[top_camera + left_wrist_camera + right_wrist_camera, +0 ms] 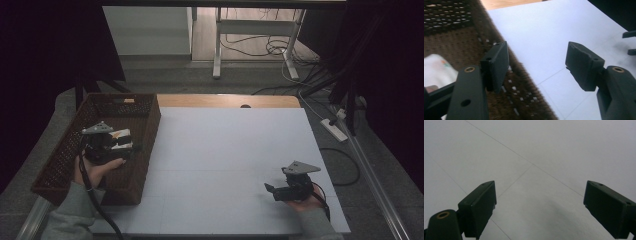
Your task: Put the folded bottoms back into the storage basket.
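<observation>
A brown wicker basket (65, 160) stands along the table's left side. My left gripper (134, 146) hovers over its right wall, pointing toward the table's middle. Its jaws stand wide open with nothing between them. In the left gripper view the left gripper (537, 53) straddles the basket's wall (524, 82), and a white item with a faint coloured print (436, 70) lies inside the basket behind the left jaw. My right gripper (270, 191) rests low near the table's front right, open and empty. In its own view the right gripper (540, 195) looks over bare white board.
A white board (230, 150) covers the table, with a strip of wood (225, 101) showing at the far edge. Beyond the table stand a desk frame (217, 45) and loose cables on the floor. A power strip (334, 129) lies off the right edge.
</observation>
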Action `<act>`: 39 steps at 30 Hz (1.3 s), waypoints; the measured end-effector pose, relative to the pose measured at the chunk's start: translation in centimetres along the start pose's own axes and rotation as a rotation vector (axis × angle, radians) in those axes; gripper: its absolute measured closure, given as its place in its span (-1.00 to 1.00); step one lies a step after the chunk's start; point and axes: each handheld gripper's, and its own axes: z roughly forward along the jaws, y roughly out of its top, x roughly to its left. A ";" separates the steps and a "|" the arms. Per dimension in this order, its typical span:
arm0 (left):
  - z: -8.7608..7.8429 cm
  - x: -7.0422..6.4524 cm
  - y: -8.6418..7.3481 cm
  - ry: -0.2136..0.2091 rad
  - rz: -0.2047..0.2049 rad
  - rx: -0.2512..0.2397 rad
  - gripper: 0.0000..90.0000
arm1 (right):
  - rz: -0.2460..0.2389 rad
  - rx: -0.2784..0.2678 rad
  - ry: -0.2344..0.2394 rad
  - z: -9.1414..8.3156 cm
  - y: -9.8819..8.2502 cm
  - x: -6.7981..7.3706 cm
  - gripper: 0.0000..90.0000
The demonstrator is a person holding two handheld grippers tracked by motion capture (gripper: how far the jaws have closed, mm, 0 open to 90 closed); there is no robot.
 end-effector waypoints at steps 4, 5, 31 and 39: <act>0.8 -0.9 0.0 -0.015 0.012 0.016 -0.23 | 0.000 -0.001 0.002 0.0 0.0 0.0 -0.75; 1.0 -1.1 -0.1 -0.016 0.016 0.022 -0.23 | 0.000 -0.001 0.002 0.0 0.0 0.0 -0.75; 3.2 -6.8 -1.9 -0.019 0.097 0.085 -0.27 | 0.000 -0.035 0.007 -0.5 0.1 -0.1 -0.74; 3.3 -6.9 -2.0 -0.019 0.103 0.092 -0.27 | -0.004 -0.057 0.004 -0.7 0.2 0.0 -0.74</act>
